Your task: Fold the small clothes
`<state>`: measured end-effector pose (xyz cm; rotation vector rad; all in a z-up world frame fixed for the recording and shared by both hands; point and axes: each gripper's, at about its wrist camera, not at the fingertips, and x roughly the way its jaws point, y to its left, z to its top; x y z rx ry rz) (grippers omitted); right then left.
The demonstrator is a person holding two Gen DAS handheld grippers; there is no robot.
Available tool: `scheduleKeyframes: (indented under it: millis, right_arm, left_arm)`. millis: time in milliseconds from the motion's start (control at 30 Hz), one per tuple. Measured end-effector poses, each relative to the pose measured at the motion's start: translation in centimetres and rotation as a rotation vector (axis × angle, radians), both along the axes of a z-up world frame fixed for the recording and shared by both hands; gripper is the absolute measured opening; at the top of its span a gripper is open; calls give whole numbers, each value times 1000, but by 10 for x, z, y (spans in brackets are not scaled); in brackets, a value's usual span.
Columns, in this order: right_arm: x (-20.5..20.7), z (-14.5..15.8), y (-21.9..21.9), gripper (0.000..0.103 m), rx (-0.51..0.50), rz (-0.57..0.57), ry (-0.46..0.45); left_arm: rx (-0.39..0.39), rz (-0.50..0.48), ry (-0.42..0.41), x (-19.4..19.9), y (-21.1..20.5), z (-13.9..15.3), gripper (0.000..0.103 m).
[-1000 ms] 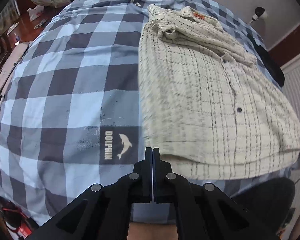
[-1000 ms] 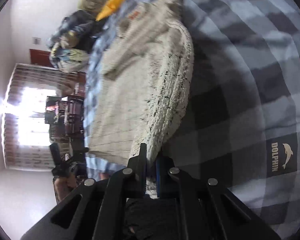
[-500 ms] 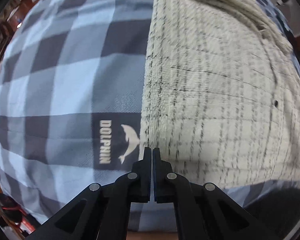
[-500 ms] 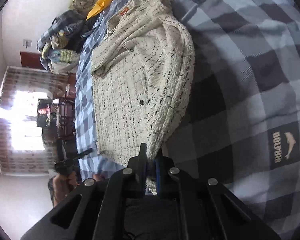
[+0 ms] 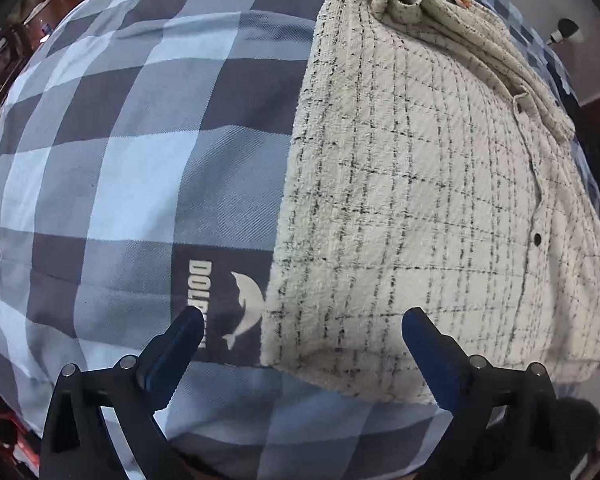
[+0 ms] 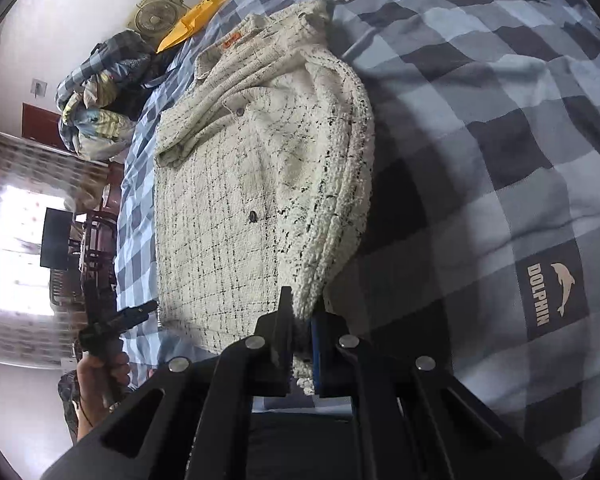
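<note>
Two grippers work the same hem of the cream checked shirt (image 5: 420, 184), which lies flat on the blue checked bedspread (image 5: 120, 140) with its long axis running away from me, collar (image 5: 440, 8) far, hem near.

My left gripper (image 5: 298, 326) has its fingers spread wide. They straddle the near left corner of the hem, one finger over the DOLPHIN logo (image 5: 224, 308) just left of the shirt, the other over the cloth. I see no contact with the cloth.

My right gripper (image 6: 300, 336) is clamped on the opposite near corner of the shirt (image 6: 236, 184), where the folded-in side bunches into thick layers.

Judgement: the next fold runs hem to collar, along the long axis. It requires both near corners held, so the left gripper, nearer the free corner, must descend and close first.
</note>
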<state>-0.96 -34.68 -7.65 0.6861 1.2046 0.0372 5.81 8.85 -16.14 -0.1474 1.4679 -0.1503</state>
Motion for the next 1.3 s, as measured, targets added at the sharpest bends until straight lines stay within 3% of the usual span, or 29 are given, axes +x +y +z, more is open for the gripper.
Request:
scheduleKeyframes:
  millis: [100, 233, 300, 367, 467, 600, 733, 1000, 1300]
  right_arm:
    - [1, -1, 1, 4, -1, 10, 7]
    - [0, -1, 0, 4, -6, 11, 6]
    - [0, -2, 1, 4, -8, 12, 12]
    - [0, -2, 1, 4, -10, 8, 14]
    - [-1, -2, 1, 4, -11, 2, 15]
    - [-2, 0, 0, 4, -3, -7, 7]
    - [-6, 6, -5, 3, 42, -20, -47]
    - [-15, 32, -17, 3, 195, -67, -143]
    - [-30, 72, -6, 3, 279, -50, -237]
  left_arm:
    - [7, 16, 38, 6, 5, -15, 87]
    - [-67, 48, 113, 16, 17, -45, 56]
    - [-25, 8, 102, 17, 14, -51, 48]
    - [-9, -52, 73, 16, 3, -49, 19]
    - [24, -87, 52, 12, -9, -44, 7]
    - [6, -101, 28, 7, -16, -34, 6]
    - [-127, -24, 2, -1, 0, -12, 6]
    - [-304, -42, -85, -20, 22, 59, 4]
    - [-299, -100, -122, -51, 37, 128, 3]
